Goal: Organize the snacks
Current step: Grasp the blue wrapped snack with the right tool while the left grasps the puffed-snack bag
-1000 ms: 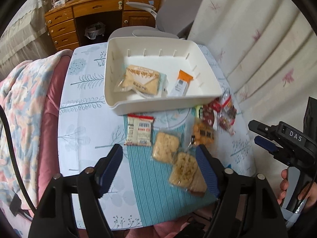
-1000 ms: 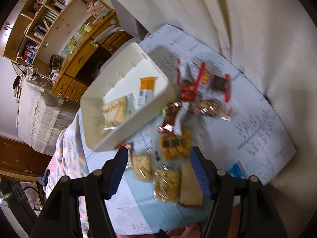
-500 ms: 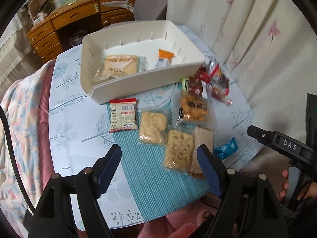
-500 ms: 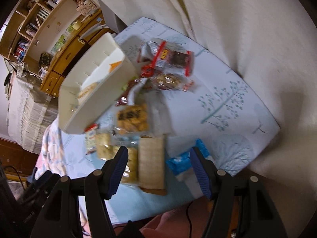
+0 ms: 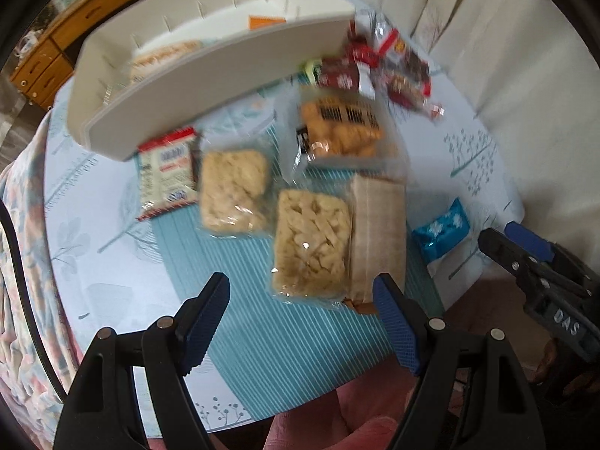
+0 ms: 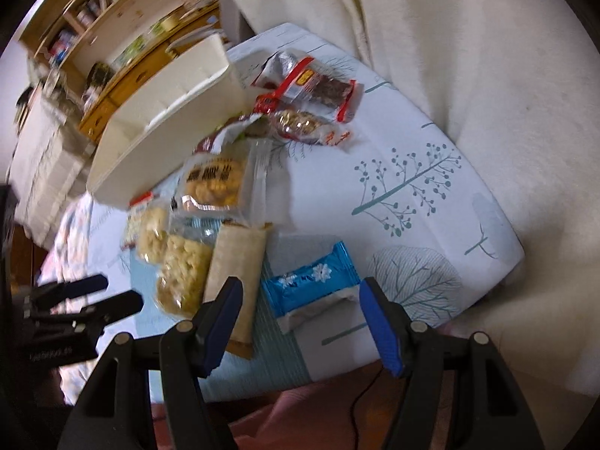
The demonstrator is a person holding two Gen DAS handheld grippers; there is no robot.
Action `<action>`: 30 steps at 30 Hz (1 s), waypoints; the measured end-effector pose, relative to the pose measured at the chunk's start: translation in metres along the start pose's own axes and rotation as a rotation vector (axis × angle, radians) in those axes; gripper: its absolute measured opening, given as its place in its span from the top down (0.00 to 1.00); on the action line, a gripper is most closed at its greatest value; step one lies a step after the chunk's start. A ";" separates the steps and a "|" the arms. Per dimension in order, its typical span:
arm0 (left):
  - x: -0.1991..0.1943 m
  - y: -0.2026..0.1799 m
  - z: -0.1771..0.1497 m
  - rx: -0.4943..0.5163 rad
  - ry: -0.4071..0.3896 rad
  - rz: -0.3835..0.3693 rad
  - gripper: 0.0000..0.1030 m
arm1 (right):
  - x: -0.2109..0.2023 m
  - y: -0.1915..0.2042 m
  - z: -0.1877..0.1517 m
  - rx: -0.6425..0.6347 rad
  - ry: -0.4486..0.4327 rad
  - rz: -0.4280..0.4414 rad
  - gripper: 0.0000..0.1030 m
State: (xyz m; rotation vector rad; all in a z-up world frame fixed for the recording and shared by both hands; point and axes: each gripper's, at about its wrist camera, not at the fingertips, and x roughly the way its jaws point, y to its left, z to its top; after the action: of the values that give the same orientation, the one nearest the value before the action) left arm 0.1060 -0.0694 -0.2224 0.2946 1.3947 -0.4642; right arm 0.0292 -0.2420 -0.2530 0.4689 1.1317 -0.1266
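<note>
Left wrist view: the left gripper (image 5: 302, 300) is seen with its jaws wide apart and nothing between them, above a clear pack of pale rice crackers (image 5: 311, 243) that lies on the striped blue mat (image 5: 262, 337). A brown wrapped bar (image 5: 378, 236) touches this pack on its right side. A white tray (image 5: 210, 78) stands at the far side of the table (image 5: 476, 157), with two snacks inside; the other snacks are spread in front of it. In the right wrist view the right gripper (image 6: 298, 302) is also held open and empty, just above a blue packet (image 6: 311, 281) near the table edge.
</note>
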 end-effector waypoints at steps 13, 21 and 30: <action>0.057 0.004 0.010 -0.092 0.153 -0.003 0.25 | 0.043 0.009 -0.004 -0.209 0.188 -0.046 0.37; 0.080 0.019 0.013 -0.160 0.195 0.005 0.25 | 0.068 0.016 -0.003 -0.305 0.277 -0.069 0.36; 0.099 0.024 0.018 -0.198 0.222 0.009 0.25 | 0.082 0.028 0.006 -0.384 0.292 -0.067 0.34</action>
State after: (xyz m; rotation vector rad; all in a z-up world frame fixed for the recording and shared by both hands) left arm 0.1434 -0.0708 -0.3185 0.1954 1.6417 -0.2886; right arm 0.0783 -0.2081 -0.3156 0.1075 1.4218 0.1041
